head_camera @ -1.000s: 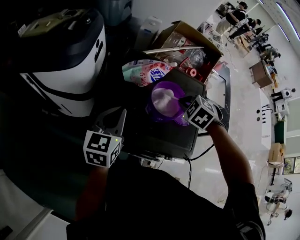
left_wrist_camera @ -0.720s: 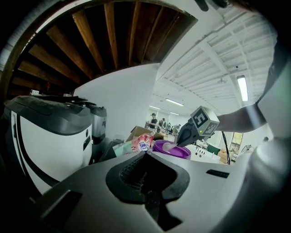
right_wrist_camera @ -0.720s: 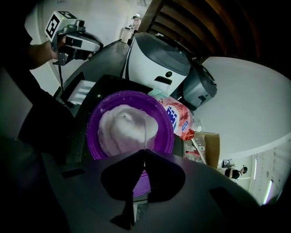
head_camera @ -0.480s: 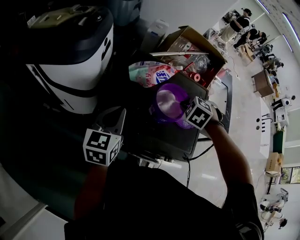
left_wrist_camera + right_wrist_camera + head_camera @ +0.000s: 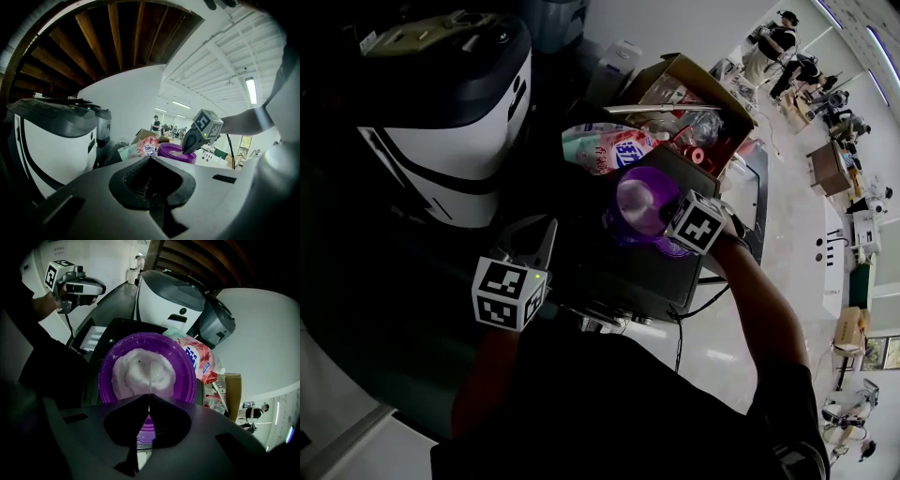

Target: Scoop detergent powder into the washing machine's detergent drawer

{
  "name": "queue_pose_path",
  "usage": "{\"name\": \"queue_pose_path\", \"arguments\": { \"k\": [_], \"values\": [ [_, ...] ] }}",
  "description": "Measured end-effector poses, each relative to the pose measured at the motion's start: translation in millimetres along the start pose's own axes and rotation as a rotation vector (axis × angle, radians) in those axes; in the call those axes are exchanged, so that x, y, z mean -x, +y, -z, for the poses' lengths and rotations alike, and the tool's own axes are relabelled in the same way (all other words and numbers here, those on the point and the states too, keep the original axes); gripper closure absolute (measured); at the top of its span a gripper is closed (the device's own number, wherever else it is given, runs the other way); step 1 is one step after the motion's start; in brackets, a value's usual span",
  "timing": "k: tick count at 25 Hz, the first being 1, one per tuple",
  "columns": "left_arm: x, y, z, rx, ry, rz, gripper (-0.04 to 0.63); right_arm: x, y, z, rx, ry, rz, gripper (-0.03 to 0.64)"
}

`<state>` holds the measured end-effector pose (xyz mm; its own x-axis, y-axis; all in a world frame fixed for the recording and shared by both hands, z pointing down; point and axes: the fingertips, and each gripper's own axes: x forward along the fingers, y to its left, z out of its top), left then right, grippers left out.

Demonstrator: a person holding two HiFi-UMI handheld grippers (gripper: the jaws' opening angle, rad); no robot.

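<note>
Blue print on pink bag (image 5: 605, 147) — illegible; nothing else readable.

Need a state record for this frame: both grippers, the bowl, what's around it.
left gripper: shut, empty, off to the side of the bowl
right gripper: shut on thin white spoon, over the bowl
spoon: reaches into the powder
round purple plastic bowl: holds a mound of white detergent powder
behind bowl: pink printed detergent bag, open cardboard box

Dark flat top (image 5: 619, 277), purple bowl (image 5: 623, 232), detergent bag (image 5: 605, 148)
</note>
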<state>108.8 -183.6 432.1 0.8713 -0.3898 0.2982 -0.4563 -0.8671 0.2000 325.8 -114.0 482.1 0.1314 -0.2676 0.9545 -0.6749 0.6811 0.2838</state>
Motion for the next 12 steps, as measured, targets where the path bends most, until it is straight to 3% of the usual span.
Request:
{"name": "queue_pose_path", "arguments": {
  "k": [4,12],
  "values": [
    [1.6,0.7,2.3,0.008,0.006,-0.002,0.587,0.8,2.7,-4.7,0.025,0.001,-0.013,0.598],
    [4.9,5.9,10.2,0.023,0.02,-0.008,0.587,-7.2,9.5,-8.7,-0.033,-0.01,-0.095,0.598]
  ]
}}
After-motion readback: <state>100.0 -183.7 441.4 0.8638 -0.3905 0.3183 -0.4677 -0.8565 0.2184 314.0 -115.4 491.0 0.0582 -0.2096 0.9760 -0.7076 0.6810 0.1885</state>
